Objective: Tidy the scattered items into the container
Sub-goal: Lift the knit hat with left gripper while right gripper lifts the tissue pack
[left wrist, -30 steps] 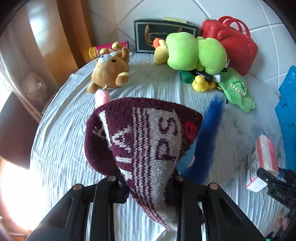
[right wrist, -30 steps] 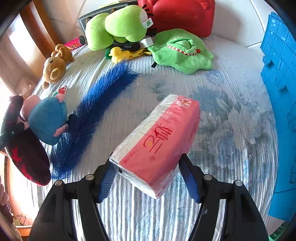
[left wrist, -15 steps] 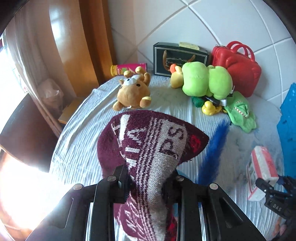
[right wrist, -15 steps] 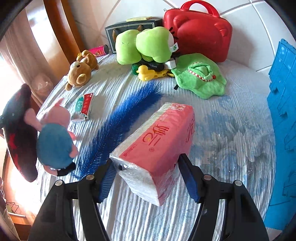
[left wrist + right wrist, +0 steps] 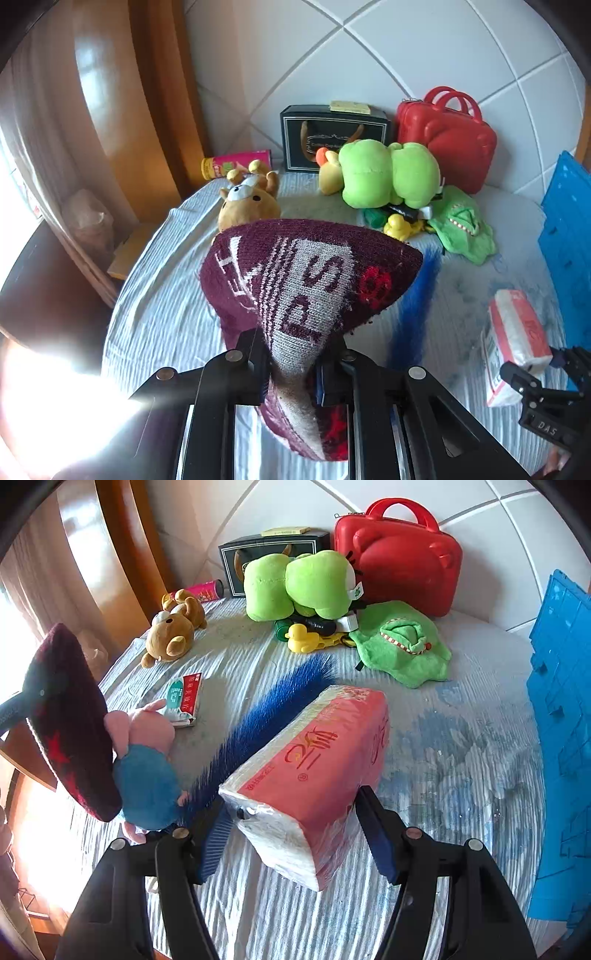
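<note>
The left tool (image 5: 291, 363) was clamped on a maroon knitted hat (image 5: 306, 280) lettered "S" and "P", held above the ribbed white bed cover (image 5: 166, 295). The right tool (image 5: 291, 834) gripped a pink film-wrapped tissue pack (image 5: 317, 760) printed with red characters. The blue ribbed plastic crate (image 5: 561, 709) stood at far right.

We see a maroon knitted woollen hat (image 5: 310, 280) with grey panel, maroon letters and red stars; a pink plastic-wrapped tissue pack (image 5: 317, 760) with red characters; a long blue bristly brush (image 5: 266, 723); a lime-green plush frog (image 5: 299, 583); a glossy red hard case (image 5: 402, 554); a blue plastic crate (image 5: 561, 716); a white ribbed bedspread (image 5: 461, 738) with faded blue flowers.
</note>
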The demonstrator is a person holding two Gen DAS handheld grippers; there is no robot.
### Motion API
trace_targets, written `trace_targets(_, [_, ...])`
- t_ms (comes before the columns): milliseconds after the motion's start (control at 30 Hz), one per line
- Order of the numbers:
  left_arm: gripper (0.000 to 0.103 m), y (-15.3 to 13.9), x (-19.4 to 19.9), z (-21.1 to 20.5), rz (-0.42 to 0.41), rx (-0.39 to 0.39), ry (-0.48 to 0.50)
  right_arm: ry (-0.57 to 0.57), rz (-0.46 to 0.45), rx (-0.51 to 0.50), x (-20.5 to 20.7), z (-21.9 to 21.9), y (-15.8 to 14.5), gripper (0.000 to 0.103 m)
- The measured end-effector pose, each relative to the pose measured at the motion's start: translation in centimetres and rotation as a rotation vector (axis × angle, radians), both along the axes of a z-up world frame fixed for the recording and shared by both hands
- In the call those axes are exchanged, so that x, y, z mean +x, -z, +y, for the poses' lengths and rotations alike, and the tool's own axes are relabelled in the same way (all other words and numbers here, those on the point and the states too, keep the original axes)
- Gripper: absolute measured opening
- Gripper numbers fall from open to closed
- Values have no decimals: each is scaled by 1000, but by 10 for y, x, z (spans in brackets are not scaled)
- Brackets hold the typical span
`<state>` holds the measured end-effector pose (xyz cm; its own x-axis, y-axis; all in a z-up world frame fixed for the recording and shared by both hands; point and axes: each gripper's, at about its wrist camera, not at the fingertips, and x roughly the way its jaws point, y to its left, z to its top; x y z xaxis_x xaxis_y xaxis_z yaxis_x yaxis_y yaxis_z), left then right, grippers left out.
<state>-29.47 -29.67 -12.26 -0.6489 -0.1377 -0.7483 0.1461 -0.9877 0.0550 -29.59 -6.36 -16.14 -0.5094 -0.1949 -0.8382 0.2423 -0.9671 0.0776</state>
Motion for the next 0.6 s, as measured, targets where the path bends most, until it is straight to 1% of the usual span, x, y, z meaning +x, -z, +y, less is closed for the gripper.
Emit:
trace_targets(333, [16, -24, 7, 36, 60, 29, 124, 60, 89, 12, 21, 8, -39, 65])
trace_targets(600, [16, -39, 14, 64, 91, 46, 213, 137, 145, 33, 42, 30, -64, 65])
